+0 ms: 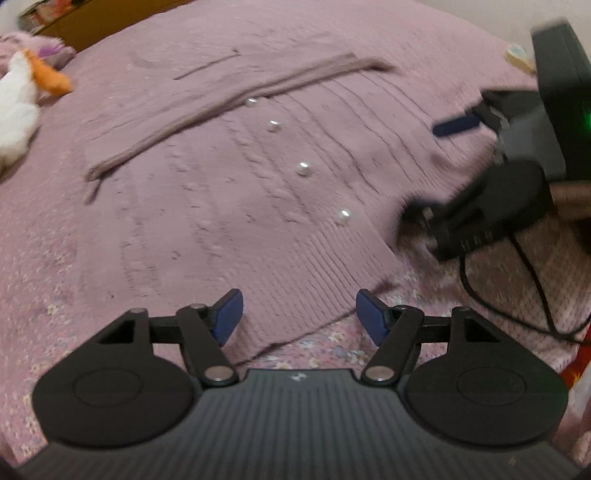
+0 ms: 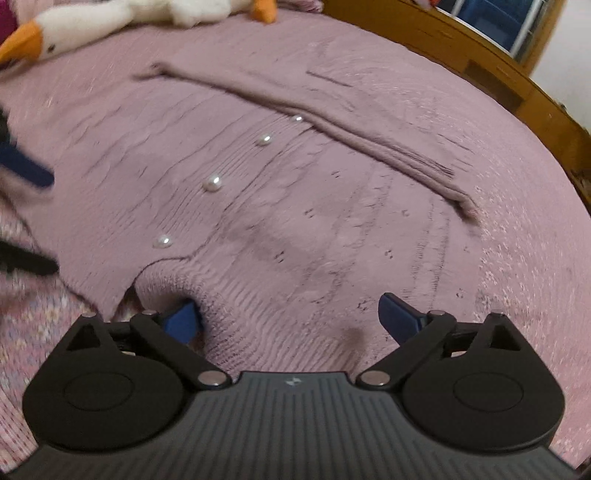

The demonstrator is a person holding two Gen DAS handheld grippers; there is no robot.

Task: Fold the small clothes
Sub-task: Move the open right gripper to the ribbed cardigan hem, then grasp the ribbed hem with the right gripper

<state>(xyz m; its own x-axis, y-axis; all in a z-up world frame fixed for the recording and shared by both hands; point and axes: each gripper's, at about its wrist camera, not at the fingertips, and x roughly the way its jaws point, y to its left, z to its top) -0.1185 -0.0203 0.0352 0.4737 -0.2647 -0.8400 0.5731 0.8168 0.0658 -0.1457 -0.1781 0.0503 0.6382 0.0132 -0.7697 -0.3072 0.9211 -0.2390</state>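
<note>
Item: mauve ribbed knit cardigan (image 1: 229, 192) with pearl-like round buttons (image 1: 303, 169), spread flat on a bed under a pink flowered bedspread (image 1: 325, 350).

Detail: left gripper (image 1: 299, 317), blue-padded, jaws apart, nothing between the pads; the cardigan's near ribbed hem edge lies below and just beyond the jaws, running diagonally across the gap. Right gripper (image 2: 295, 317), jaws spread wide, straddling the near hem corner; the knit bulges up between them and hides part of the left pad (image 2: 181, 319), the right pad (image 2: 400, 317) clear of the cloth, no pinch visible. One sleeve (image 2: 332, 133) folded diagonally across the far part of the garment. White plush bird with orange beak (image 2: 92, 26) at the far left; wooden bed frame (image 2: 498, 70) far right.
</note>
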